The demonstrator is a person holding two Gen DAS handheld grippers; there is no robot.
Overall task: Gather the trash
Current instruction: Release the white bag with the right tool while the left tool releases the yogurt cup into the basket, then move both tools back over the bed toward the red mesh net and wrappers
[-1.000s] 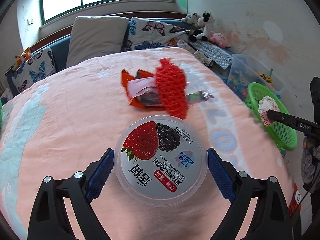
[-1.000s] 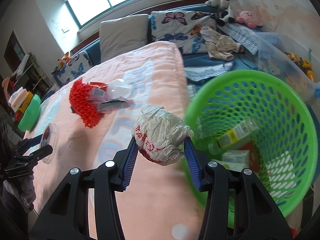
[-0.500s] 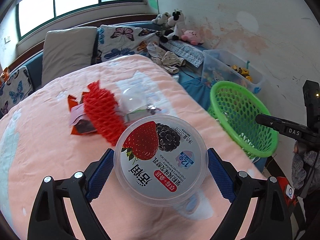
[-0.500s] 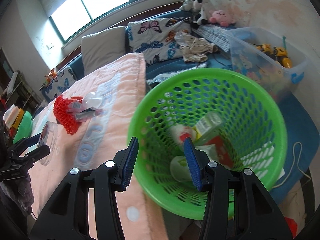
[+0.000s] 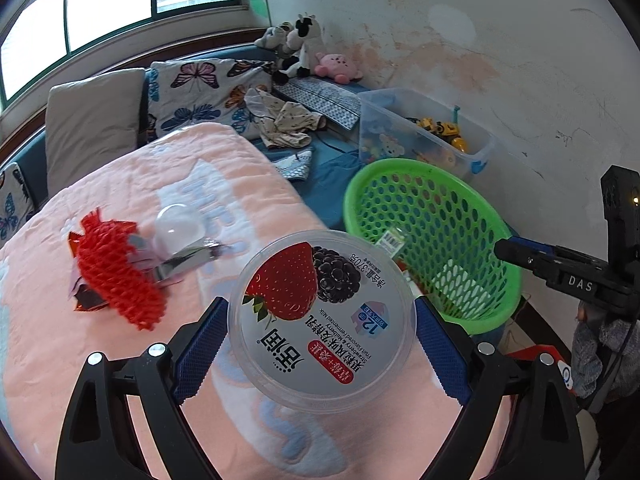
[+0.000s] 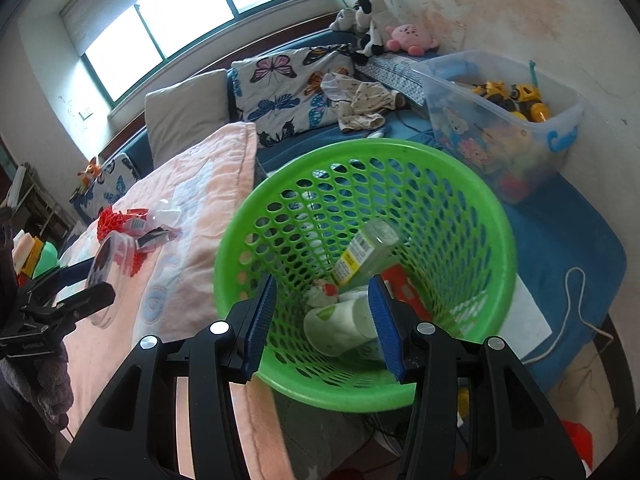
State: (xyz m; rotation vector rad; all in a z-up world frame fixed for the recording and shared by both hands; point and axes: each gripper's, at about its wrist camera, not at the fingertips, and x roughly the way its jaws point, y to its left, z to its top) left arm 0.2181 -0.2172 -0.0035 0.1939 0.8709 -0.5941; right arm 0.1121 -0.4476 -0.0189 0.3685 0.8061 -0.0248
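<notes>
My left gripper [image 5: 320,324] is shut on a round yogurt tub [image 5: 320,316] with a strawberry lid, held above the pink bed near its right edge. The green mesh basket [image 5: 496,224] stands on the floor just right of the tub. My right gripper [image 6: 322,322] is open and empty above the basket [image 6: 472,200]; a crumpled white wrapper [image 6: 320,294], a paper cup [image 6: 340,324] and a bottle [image 6: 364,254] lie inside. A red foam net [image 5: 116,272], wrappers and a clear plastic dome [image 5: 176,224] remain on the bed.
A clear toy bin [image 5: 424,136] stands behind the basket by the stained wall. Pillows [image 5: 92,132], loose clothes [image 5: 284,120] and plush toys [image 5: 300,48] line the blue bench under the window. The pink blanket [image 6: 192,208] covers the bed.
My right gripper moved over the basket, opened and dropped the crumpled white wrapper in. My left gripper carried the yogurt tub rightward toward the basket.
</notes>
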